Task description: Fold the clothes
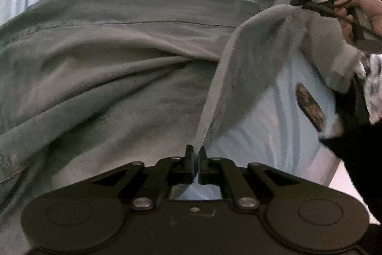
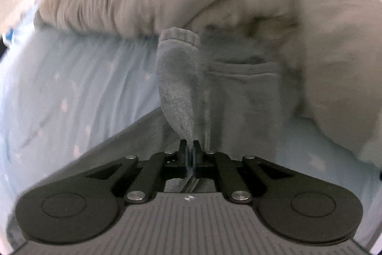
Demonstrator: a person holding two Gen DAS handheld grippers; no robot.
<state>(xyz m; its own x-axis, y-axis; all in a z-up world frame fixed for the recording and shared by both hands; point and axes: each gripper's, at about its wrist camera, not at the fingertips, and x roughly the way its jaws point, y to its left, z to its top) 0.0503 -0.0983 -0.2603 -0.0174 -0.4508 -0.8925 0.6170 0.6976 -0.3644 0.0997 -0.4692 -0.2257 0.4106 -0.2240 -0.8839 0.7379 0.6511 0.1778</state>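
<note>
Pinching the grey garment in both claws, left and right, mid-fold; next I carry the raised flap toward nine o'clock.

Both tongs are matte black: the left tongs and right tongs share round pivot discs, silver screws and blue-edged pads (the right body is ribbed grey). A bare-skinned right hand shows beside a black cable.

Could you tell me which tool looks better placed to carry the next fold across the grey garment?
Probably the right tool: shut on the raised sleeve cuff, it can sweep over the grey garment. The left tool is shut on a low edge.
</note>
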